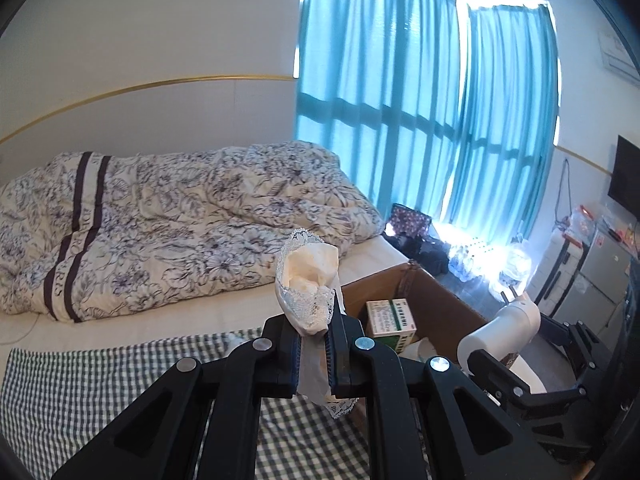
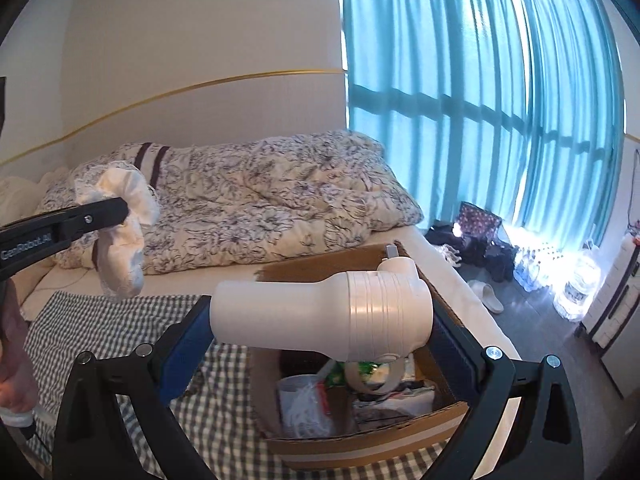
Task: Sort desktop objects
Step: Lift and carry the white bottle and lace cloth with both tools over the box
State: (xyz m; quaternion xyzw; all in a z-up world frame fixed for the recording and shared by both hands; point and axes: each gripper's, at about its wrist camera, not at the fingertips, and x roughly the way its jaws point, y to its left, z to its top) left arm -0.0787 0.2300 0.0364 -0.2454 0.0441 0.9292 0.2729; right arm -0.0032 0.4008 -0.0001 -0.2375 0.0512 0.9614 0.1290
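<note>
Nearest, the right gripper [image 2: 320, 340] clamps a white bottle-shaped appliance [image 2: 320, 316] directly above the cardboard box [image 2: 360, 446]. The left gripper [image 1: 314, 344] pinches a lace-trimmed cloth [image 1: 308, 280], held aloft beside the box. The box already holds a green carton [image 1: 390, 320], tape and packets, so sorting looks well underway, with 2 items left to drop. Beyond lies the bed [image 2: 248, 208].

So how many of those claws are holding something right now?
2. The left claw grips a lacy white cloth; the right claw holds a white plastic gadget over the cardboard box.
</note>
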